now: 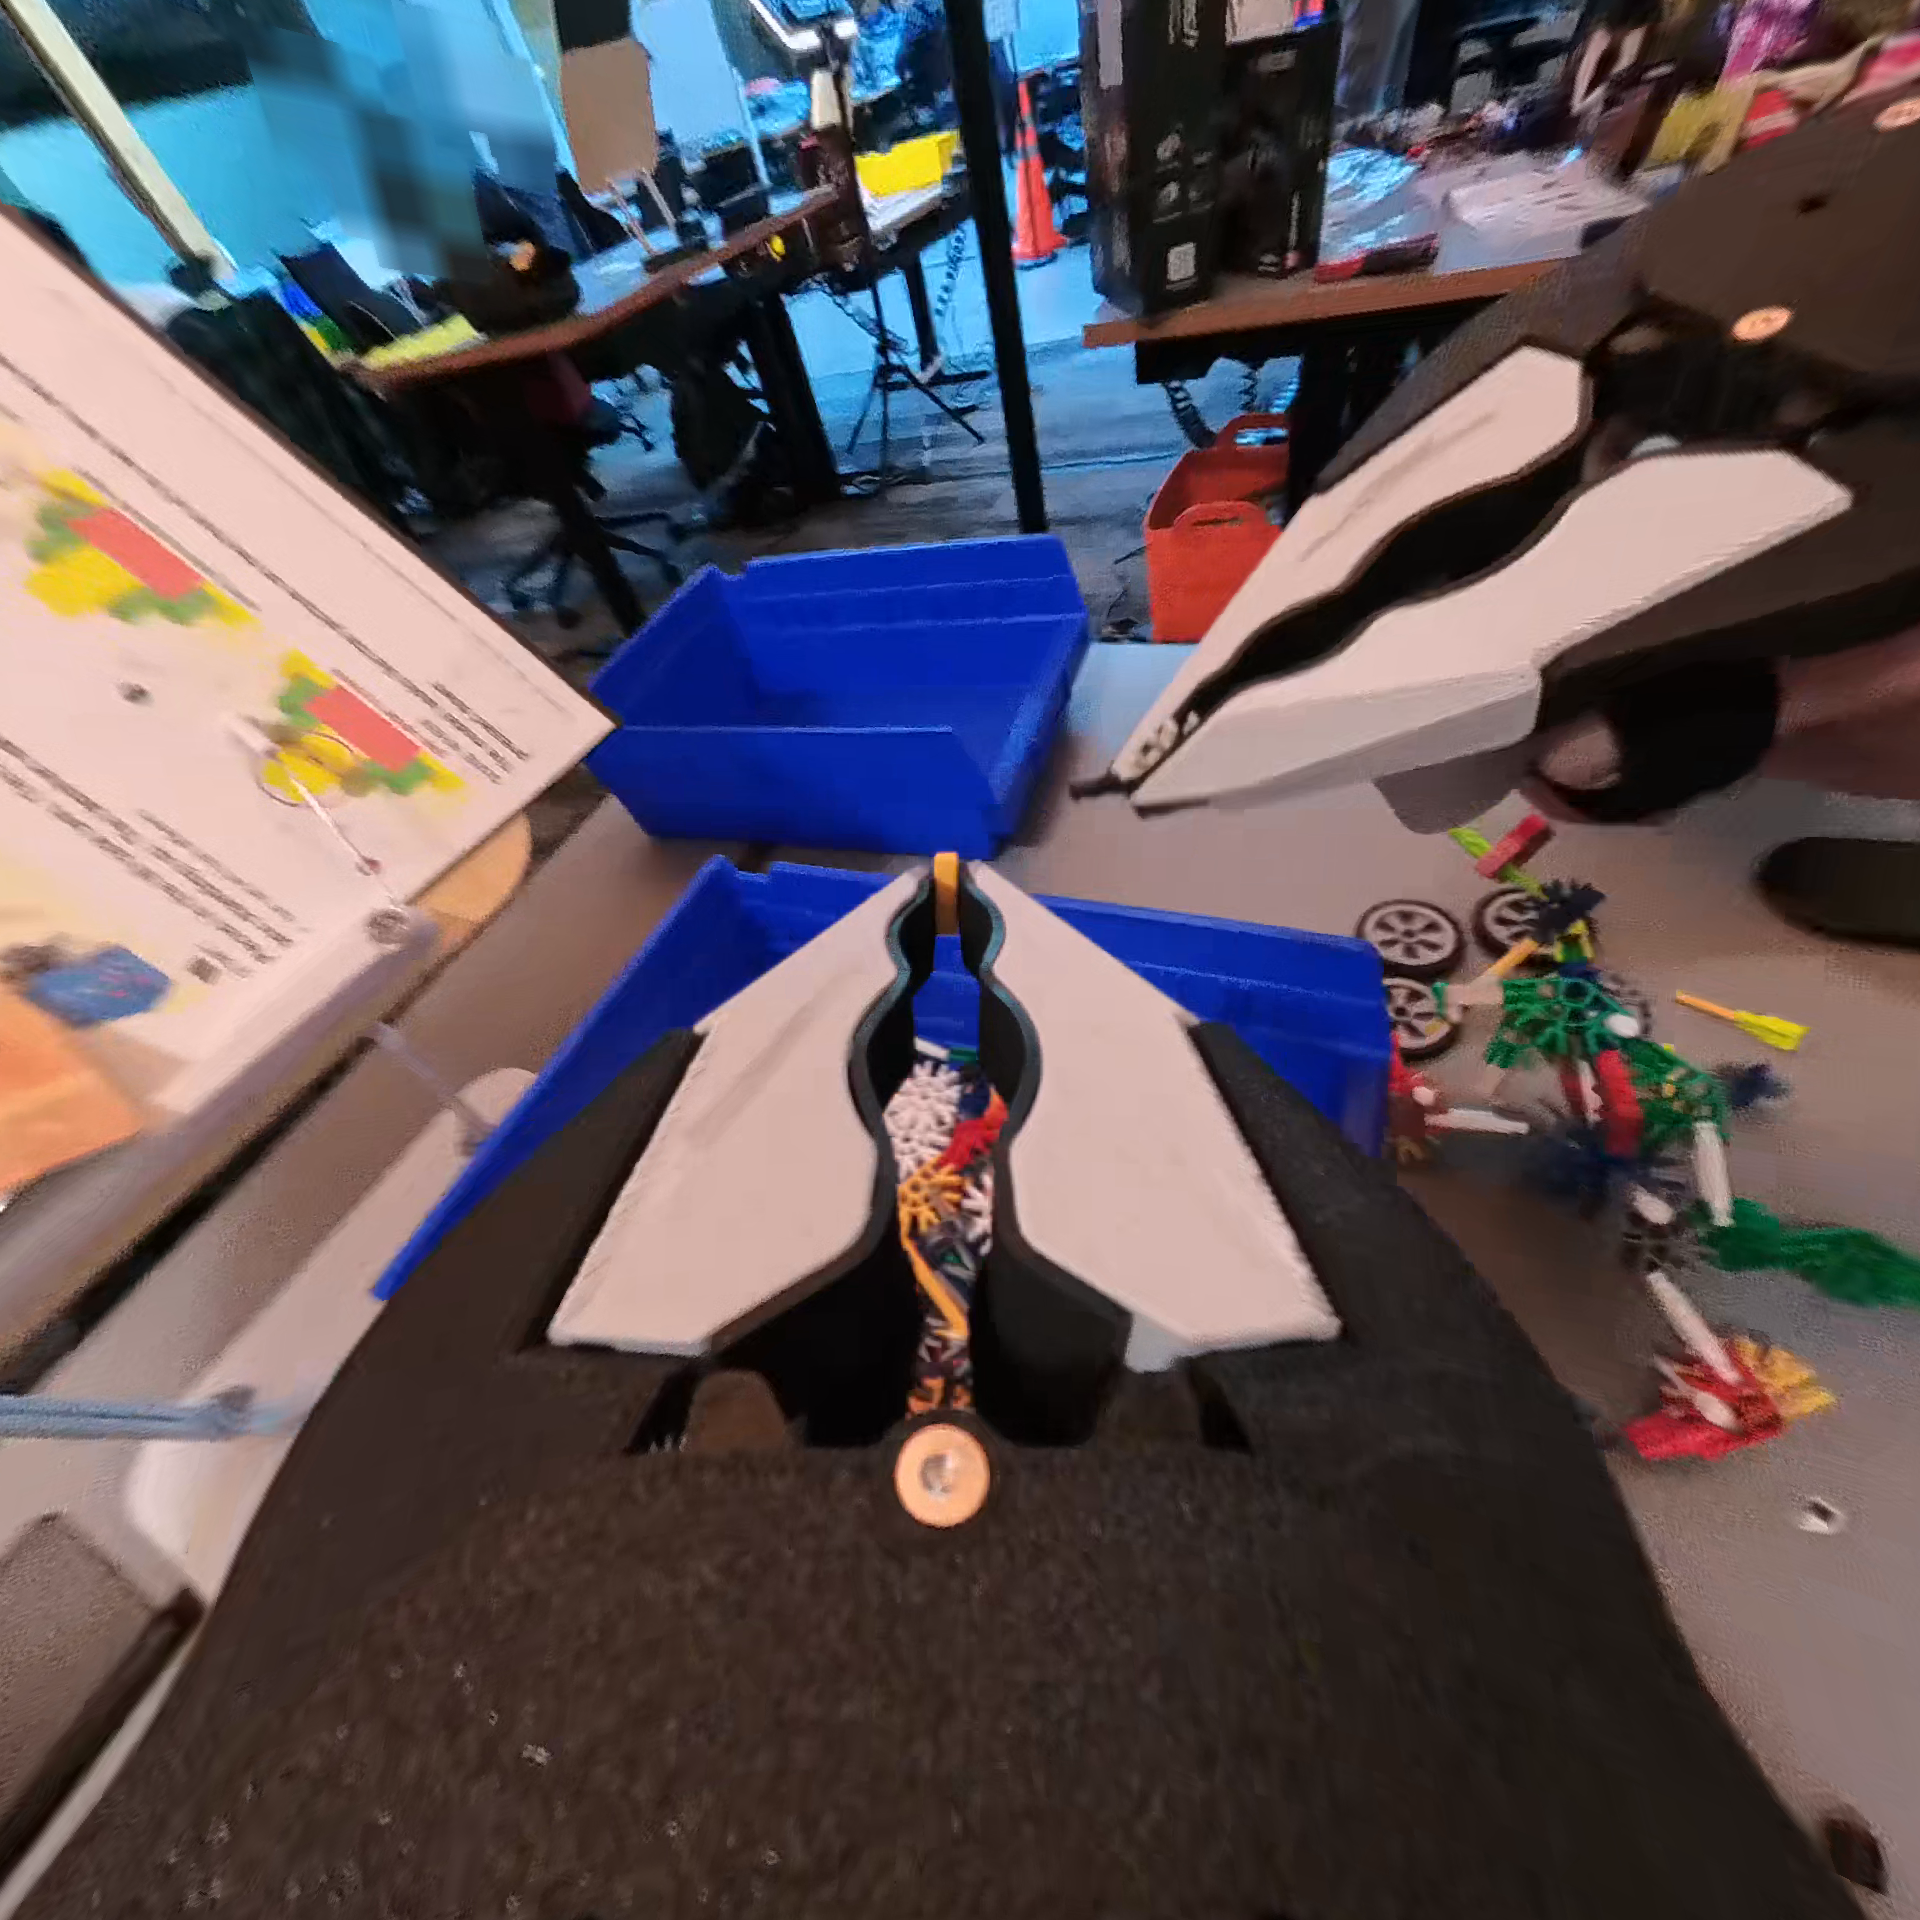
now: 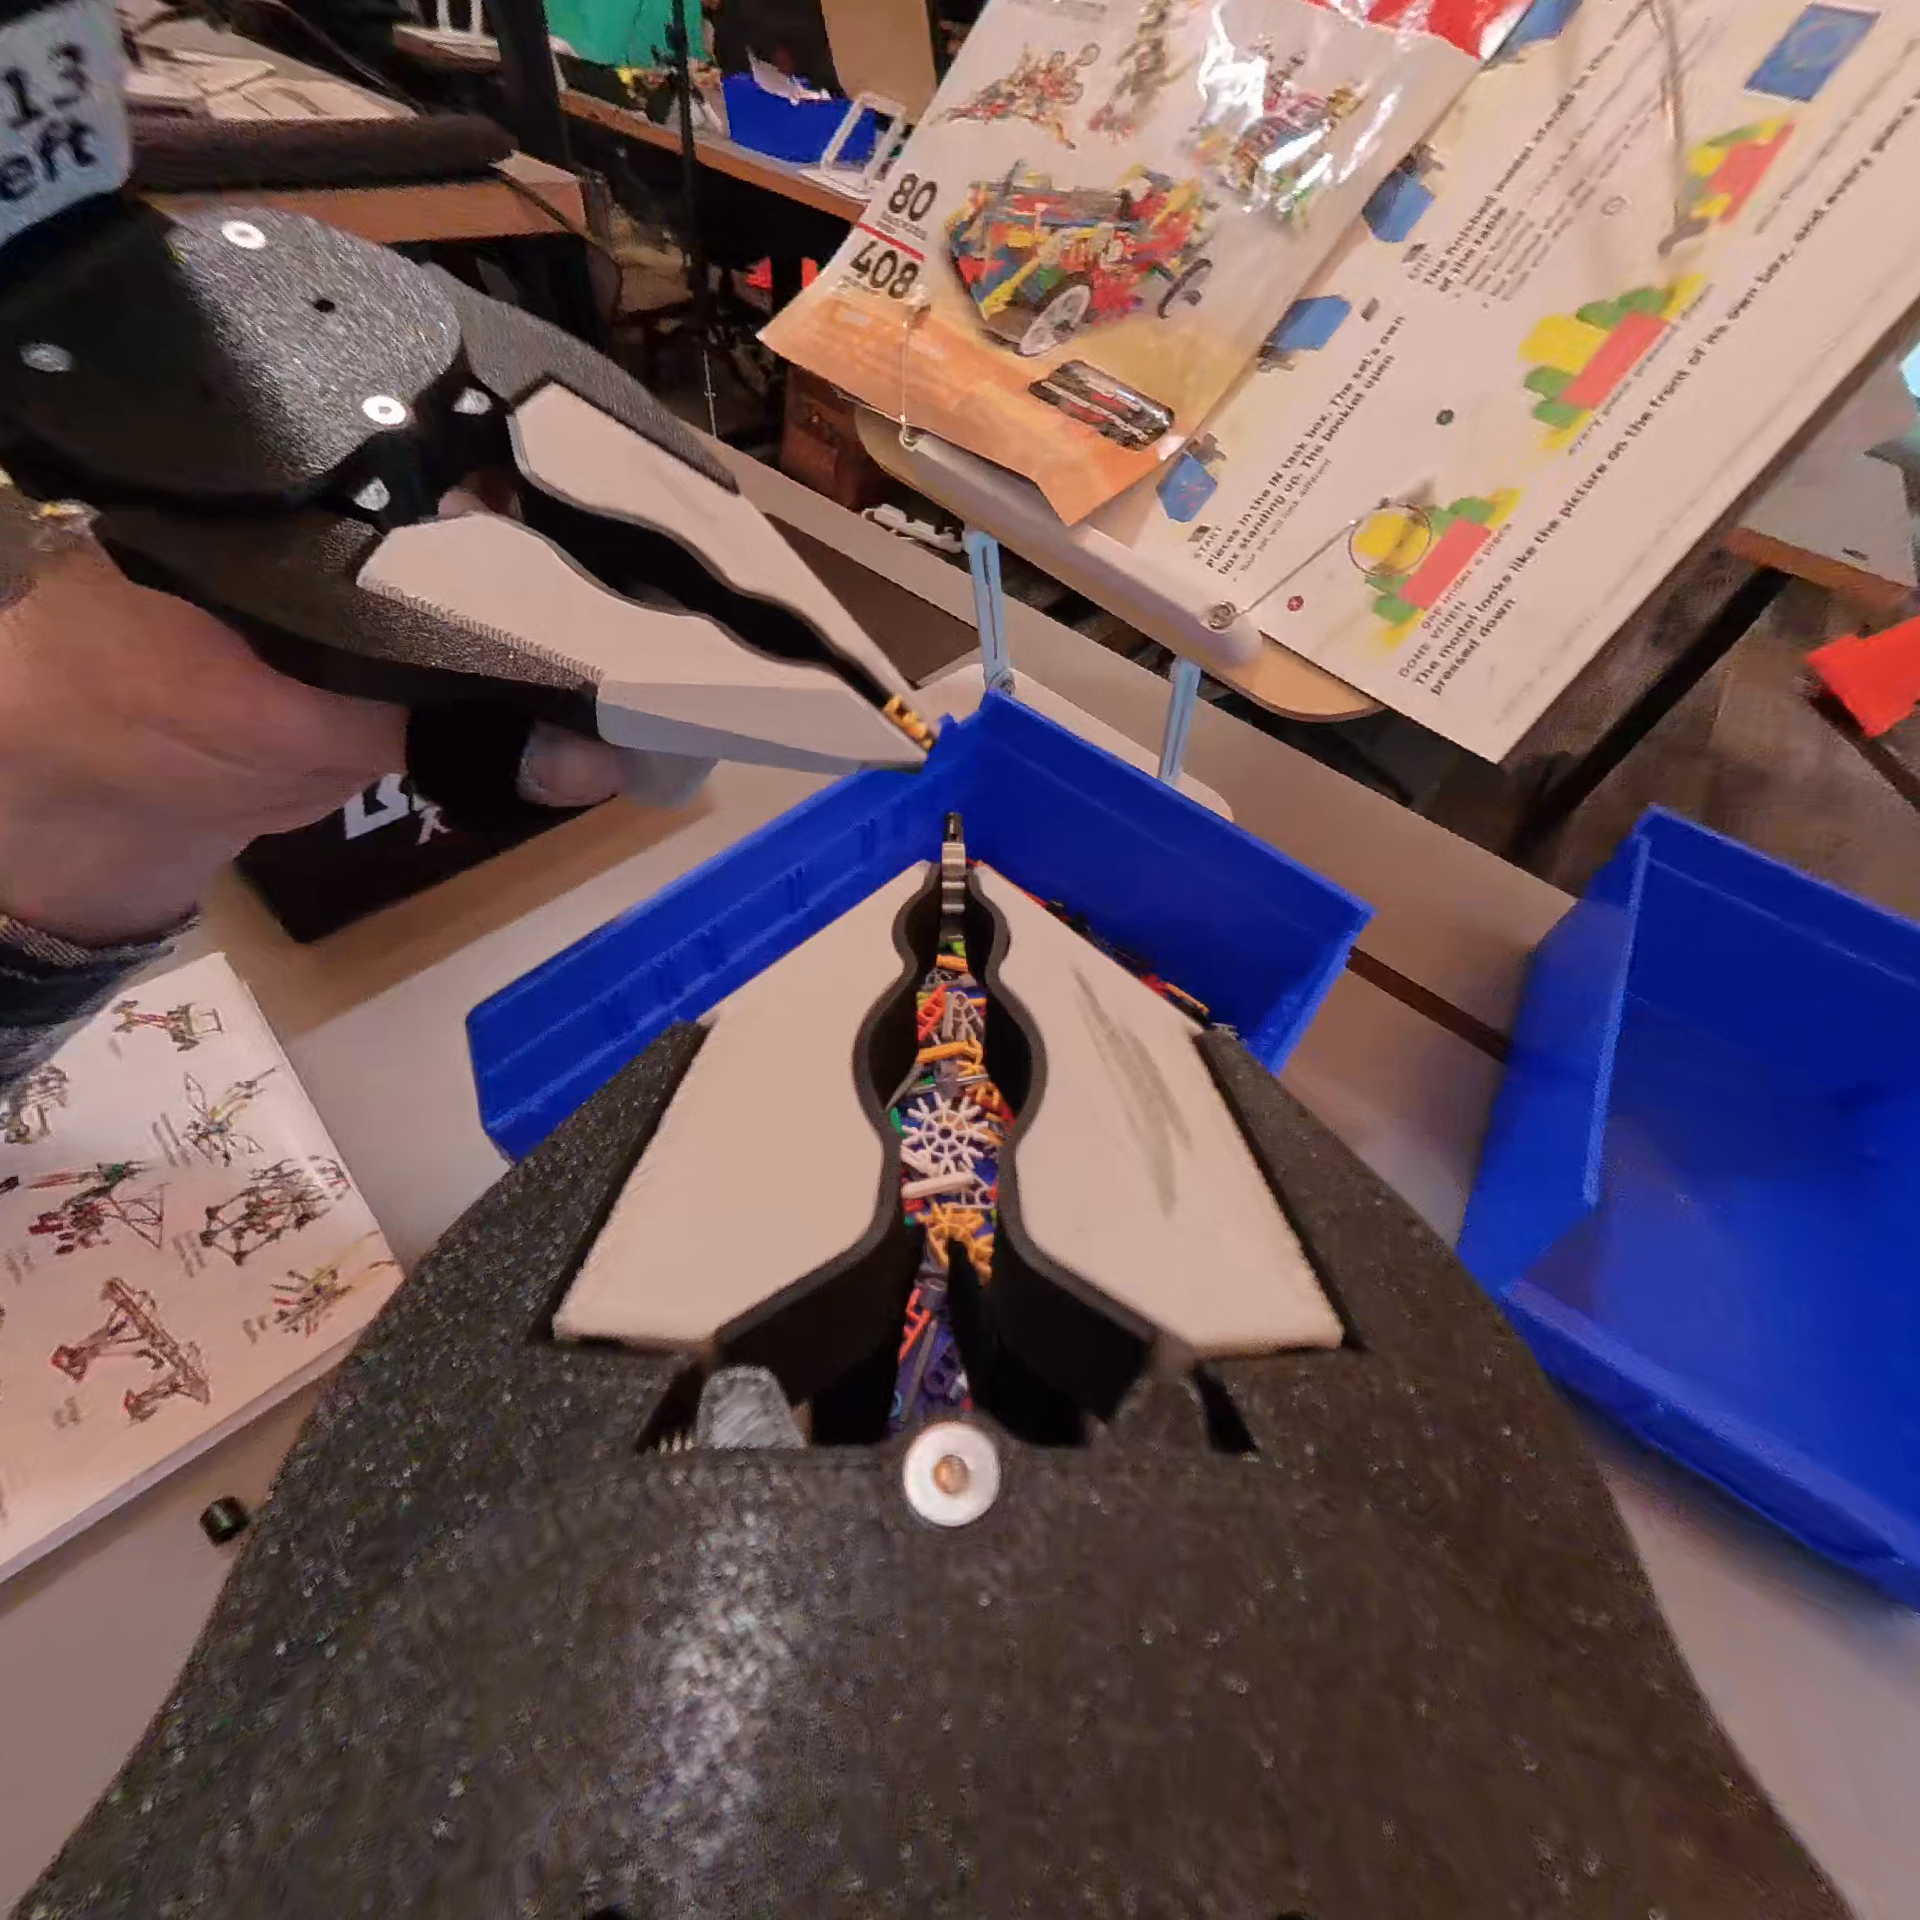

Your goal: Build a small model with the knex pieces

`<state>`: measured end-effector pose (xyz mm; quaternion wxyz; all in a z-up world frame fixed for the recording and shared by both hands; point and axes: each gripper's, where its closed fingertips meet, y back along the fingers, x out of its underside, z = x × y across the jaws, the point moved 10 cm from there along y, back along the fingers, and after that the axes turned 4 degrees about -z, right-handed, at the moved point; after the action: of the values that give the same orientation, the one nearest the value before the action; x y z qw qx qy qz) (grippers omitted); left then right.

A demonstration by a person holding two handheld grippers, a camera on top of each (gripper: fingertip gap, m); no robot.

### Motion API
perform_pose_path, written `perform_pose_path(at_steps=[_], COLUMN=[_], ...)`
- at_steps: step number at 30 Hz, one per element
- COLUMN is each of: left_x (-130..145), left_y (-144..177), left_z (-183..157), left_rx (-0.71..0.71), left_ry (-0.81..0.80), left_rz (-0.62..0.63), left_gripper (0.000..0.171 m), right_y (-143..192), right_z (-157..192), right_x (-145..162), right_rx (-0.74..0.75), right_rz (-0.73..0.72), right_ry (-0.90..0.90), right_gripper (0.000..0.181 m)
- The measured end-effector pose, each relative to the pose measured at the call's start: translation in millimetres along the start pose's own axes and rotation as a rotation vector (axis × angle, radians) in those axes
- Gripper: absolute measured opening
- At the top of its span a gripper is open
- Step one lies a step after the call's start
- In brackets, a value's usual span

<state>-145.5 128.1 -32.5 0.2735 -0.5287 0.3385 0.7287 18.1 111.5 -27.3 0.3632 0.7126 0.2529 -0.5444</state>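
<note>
My left hand-held gripper (image 1: 948,883) is clamped on a small orange piece (image 1: 945,896) above the blue bin of mixed construction-toy parts (image 1: 1226,977), while my right hand-held gripper (image 2: 952,868) pinches a small grey piece (image 2: 953,873) over the same bin. A second blue bin (image 1: 852,686) sits just behind the first toward the tabletop's (image 1: 1714,1538) far edge. A partly built wheeled model (image 1: 1579,1049) lies beside the bins, a tilted instruction board (image 2: 1507,343) stands at the other side, and an open booklet (image 2: 156,1226) lies near my left hand (image 2: 156,758).
</note>
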Motion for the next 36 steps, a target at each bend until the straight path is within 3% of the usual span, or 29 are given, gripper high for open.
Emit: perform_pose_path(at_steps=[3, 9, 12, 15, 21, 29, 36], left_x=[21, 45, 35, 13, -13, -18, -21], left_y=[-11, -24, -20, -7, 12, 15, 22], left_z=[6, 15, 11, -4, -19, -29, -31], left_rx=[0.043, 0.012, 0.042, 0.164, 0.421, 0.490, 0.524], left_ry=[0.056, 0.095, 0.082, 0.005, 0.142, 0.108, 0.096], left_rz=[0.108, 0.233, 0.167, 0.006, -0.268, -0.287, -0.302], left_gripper=[0.002, 0.049, 0.047, 0.038, 0.026, 0.003, 0.003], right_y=[5, 10, 15, 20, 32, 38, 42], right_z=[-8, -15, -19, -23, -13, -6, -1], right_x=[3, 7, 8, 7, 0, -6, -11], right_rx=[0.003, -0.117, -0.188, -0.271, -0.402, -0.441, -0.455], right_rz=[0.003, -0.035, -0.075, -0.114, -0.155, -0.136, -0.130], right_ry=[-0.016, -0.113, -0.172, -0.220, -0.125, -0.068, -0.027], right_gripper=[0.002, 0.002, 0.002, 0.002, 0.002, 0.002, 0.002])
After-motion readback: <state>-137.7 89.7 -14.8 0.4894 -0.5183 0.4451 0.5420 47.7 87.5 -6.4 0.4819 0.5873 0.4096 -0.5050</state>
